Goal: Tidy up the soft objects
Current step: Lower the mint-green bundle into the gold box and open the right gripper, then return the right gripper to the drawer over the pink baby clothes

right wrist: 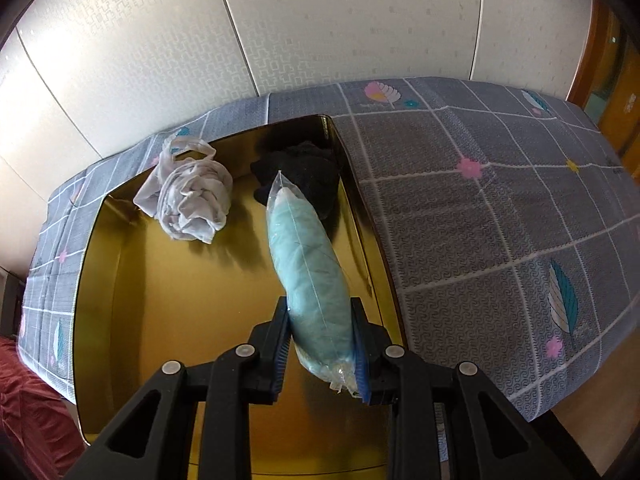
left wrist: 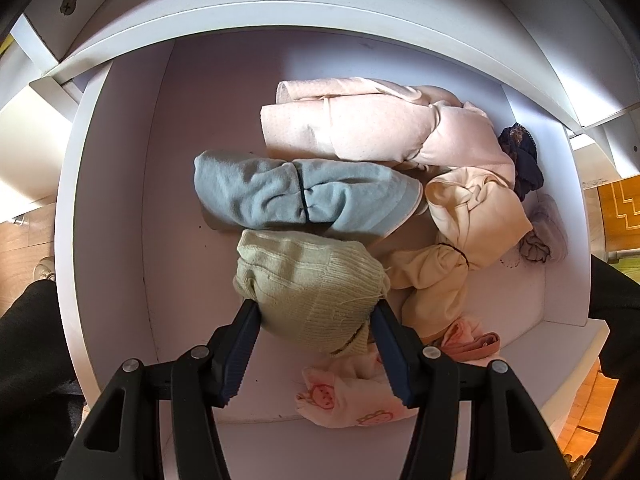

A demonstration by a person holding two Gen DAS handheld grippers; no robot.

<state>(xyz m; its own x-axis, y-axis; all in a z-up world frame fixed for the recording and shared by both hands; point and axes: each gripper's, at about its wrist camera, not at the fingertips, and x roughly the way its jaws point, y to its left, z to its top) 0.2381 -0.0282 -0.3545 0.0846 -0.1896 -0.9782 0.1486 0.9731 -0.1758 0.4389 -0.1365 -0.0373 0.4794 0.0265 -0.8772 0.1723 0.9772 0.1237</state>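
Now, by view:
Left gripper (left wrist: 316, 312): its jaws stand wide but press both sides of a green knitted bundle (left wrist: 308, 280), so it grips that bundle inside the white drawer (left wrist: 120, 200).
Drawer contents: a blue-grey rolled cloth (left wrist: 304, 196) lies just beyond the green bundle; a pale pink folded garment (left wrist: 380, 128) sits farther back; cream garments (left wrist: 472, 216) lie to the right, with a dark lacy item (left wrist: 520, 160) at the far right wall.
Near edge of drawer: a pink printed cloth (left wrist: 340, 396) lies under the right finger.
Right gripper (right wrist: 322, 344): clamped narrowly on a light blue item in a clear plastic bag (right wrist: 312, 272), held above the gold box (right wrist: 168, 320).
Gold box: a crumpled white cloth (right wrist: 192, 200) at its far left, a black cloth (right wrist: 304, 176) at its far right.
Under the box: a grey checked bedsheet (right wrist: 480, 220).
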